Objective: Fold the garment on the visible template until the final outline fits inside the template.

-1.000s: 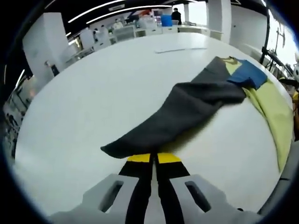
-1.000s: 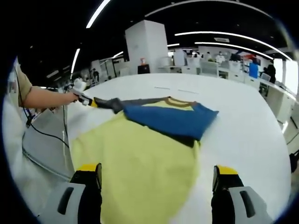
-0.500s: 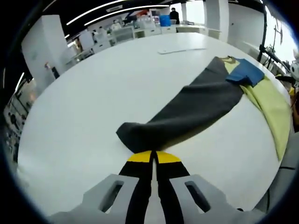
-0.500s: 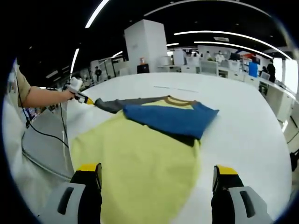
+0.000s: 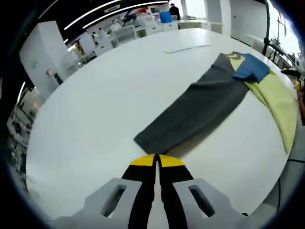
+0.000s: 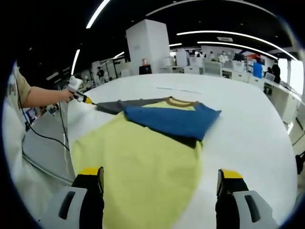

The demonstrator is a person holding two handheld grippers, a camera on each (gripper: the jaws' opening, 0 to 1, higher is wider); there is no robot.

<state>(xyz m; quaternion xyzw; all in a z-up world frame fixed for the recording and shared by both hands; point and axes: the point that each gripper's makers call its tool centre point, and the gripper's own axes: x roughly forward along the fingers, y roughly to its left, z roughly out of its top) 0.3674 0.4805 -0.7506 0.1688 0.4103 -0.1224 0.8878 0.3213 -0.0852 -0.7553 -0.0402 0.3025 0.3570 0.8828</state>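
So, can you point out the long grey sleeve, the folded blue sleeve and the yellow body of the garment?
long grey sleeve point(image 5: 195, 112), left gripper view, middle of its length.
folded blue sleeve point(image 6: 174, 121), right gripper view, centre of the fold.
yellow body of the garment point(image 6: 138, 167), right gripper view, bare middle.

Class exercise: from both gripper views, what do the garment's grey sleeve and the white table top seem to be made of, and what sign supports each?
Grey sleeve: seemingly soft matte knit fabric; it lies limp and flat. White table top: smooth hard surface, possibly laminate; it looks even and faintly glossy.
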